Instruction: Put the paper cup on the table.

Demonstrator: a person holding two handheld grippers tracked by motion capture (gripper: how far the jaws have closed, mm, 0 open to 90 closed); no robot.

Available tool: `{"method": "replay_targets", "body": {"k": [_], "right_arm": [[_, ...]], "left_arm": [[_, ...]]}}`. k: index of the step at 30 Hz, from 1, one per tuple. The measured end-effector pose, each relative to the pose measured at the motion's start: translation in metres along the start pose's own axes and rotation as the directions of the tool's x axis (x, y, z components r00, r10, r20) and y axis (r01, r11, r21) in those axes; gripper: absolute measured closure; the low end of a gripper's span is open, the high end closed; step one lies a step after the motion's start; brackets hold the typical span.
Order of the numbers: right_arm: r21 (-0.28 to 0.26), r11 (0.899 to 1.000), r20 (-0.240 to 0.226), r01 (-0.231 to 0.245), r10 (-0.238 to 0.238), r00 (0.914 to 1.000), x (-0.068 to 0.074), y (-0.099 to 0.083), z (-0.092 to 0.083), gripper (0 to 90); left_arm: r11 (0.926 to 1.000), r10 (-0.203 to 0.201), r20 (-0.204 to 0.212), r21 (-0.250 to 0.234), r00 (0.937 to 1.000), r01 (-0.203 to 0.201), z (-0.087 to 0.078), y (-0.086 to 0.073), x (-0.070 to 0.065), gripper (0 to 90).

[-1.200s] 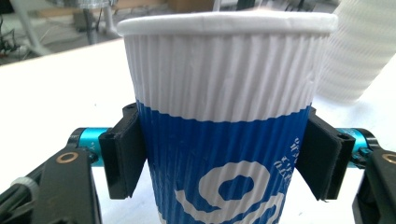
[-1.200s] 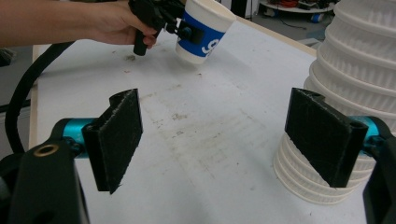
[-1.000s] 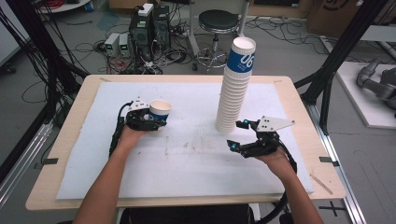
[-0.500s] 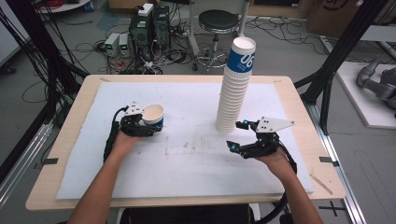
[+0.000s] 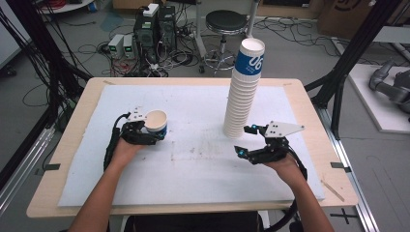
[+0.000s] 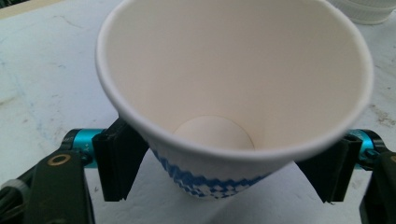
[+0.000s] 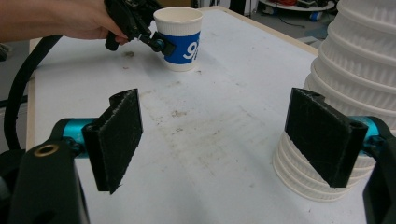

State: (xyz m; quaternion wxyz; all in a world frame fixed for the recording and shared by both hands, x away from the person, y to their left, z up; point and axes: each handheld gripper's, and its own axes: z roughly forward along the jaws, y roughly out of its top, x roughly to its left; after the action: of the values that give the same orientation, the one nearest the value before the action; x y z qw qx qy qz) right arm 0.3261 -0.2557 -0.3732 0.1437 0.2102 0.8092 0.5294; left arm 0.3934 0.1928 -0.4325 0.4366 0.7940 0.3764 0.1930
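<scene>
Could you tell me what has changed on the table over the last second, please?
The left tongs, shut on the single paper cup, have carried it toward the person and a little to the right while turning it from tilted to upright. The right tongs have stayed open beside the tall cup stack, which has not moved.

White sheet (image 5: 203,188) is covering most of the wooden bench (image 5: 329,159), with faint stains showing mid-sheet. Past the far edge: round black stool (image 5: 225,21) is sitting on the grey floor, computer towers (image 5: 154,26) and small boxes are standing beside it among tangled black cables (image 5: 92,48). Black frame struts (image 5: 355,53) are rising off the bench's far right corner. Cardboard box (image 5: 345,12) is sitting far right.
</scene>
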Motion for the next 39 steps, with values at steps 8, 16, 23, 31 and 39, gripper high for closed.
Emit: {"method": "replay_targets", "body": {"k": [8,16,23,31,39], "right_arm": [[0.0,1.0,0.001,0.003,-0.003,1.0,0.0,0.0,0.001,19.4],[0.001,1.0,0.003,-0.005,0.005,1.0,-0.002,-0.001,0.0,19.4],[0.015,1.0,0.037,-0.008,0.007,0.9993,-0.005,-0.004,-0.001,19.4],[0.015,1.0,0.091,-0.025,0.024,0.9955,-0.011,-0.008,-0.01,19.4],[0.012,0.999,0.136,-0.038,0.036,0.99,-0.016,-0.013,-0.018,19.4]], "left_arm": [[0.9987,-0.039,0.02,-0.032,0.999,0.04,-0.011,-0.015,0.004,23.1],[0.9843,-0.072,0.045,-0.158,0.9964,0.078,-0.033,-0.019,0.006,22.8],[0.9349,-0.134,0.076,-0.321,0.9881,0.151,-0.058,-0.023,0.01,19.3],[0.9061,-0.076,0.081,-0.41,0.9938,0.102,-0.077,-0.019,0.003,18.9],[0.8767,-0.065,0.087,-0.471,0.9941,0.098,-0.085,-0.016,0.002,18.9]]}}
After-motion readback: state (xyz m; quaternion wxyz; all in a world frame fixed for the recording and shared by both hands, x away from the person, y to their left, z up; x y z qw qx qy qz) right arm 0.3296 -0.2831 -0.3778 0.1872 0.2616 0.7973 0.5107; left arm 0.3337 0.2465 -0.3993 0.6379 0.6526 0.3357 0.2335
